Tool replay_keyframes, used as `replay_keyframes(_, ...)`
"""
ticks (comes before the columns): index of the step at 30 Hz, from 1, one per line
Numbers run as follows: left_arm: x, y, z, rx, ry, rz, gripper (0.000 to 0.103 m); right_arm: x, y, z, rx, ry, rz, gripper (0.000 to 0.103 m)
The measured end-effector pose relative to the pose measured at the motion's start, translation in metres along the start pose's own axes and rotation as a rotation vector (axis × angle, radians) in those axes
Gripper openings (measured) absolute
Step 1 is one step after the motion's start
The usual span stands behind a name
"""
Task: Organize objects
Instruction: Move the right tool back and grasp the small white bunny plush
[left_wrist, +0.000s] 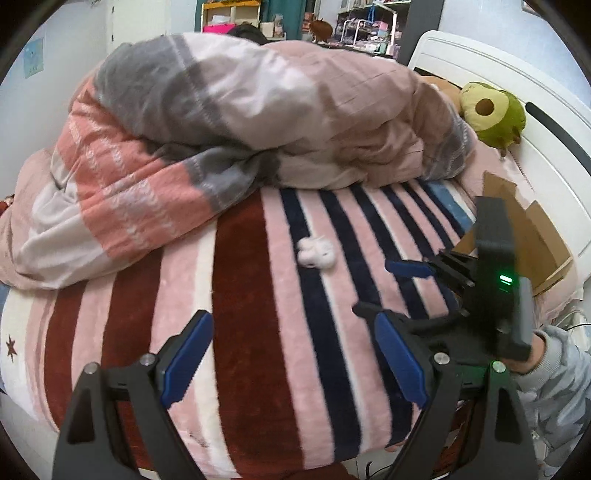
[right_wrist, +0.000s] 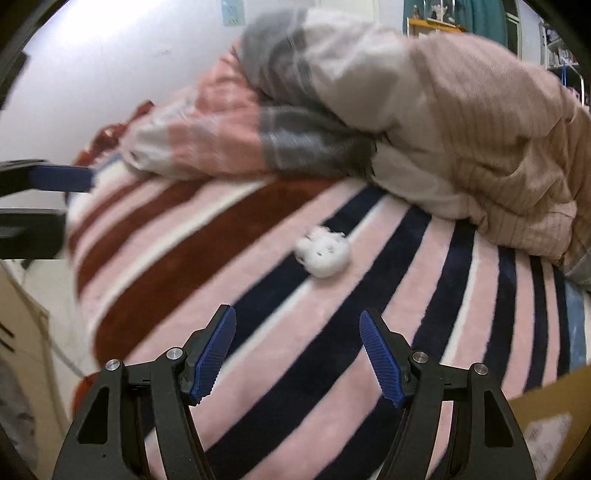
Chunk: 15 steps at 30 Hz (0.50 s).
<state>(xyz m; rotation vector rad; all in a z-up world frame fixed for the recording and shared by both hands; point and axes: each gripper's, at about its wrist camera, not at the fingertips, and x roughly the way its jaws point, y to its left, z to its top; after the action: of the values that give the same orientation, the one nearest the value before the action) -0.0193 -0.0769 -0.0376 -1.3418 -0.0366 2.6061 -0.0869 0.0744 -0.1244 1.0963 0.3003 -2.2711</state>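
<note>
A small white fluffy toy lies on the striped blanket in the middle of the bed; it also shows in the right wrist view. My left gripper is open and empty, over the blanket short of the toy. My right gripper is open and empty, also short of the toy; it shows in the left wrist view at the right. A green plush sits by the headboard.
A bunched pink, grey and white quilt covers the far half of the bed. A cardboard box lies at the right against the white headboard. Shelves stand in the background.
</note>
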Motion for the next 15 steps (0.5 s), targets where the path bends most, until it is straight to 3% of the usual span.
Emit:
replay_keyframes(3, 0.01, 0.013, -0.003, -0.027, 0.014, -0.01, 0.088, 0.03, -0.008, 0.008, 0.008, 0.028, -0.048, 0.067)
replay_keyframes(10, 0.021, 0.03, -0.007, -0.058, 0.03, -0.018, 0.088, 0.071, -0.019, 0.023, 0.026, 0.051, -0.043, 0.054)
replay_keyframes(14, 0.021, 0.033, -0.008, -0.062, 0.028, -0.009, 0.088, 0.074, -0.02, 0.027, 0.017, 0.031, -0.031, 0.032)
replay_keyframes(15, 0.021, 0.034, -0.007, -0.063, 0.028, -0.015, 0.088, 0.074, -0.019, 0.026, 0.011, 0.029, -0.033, 0.031)
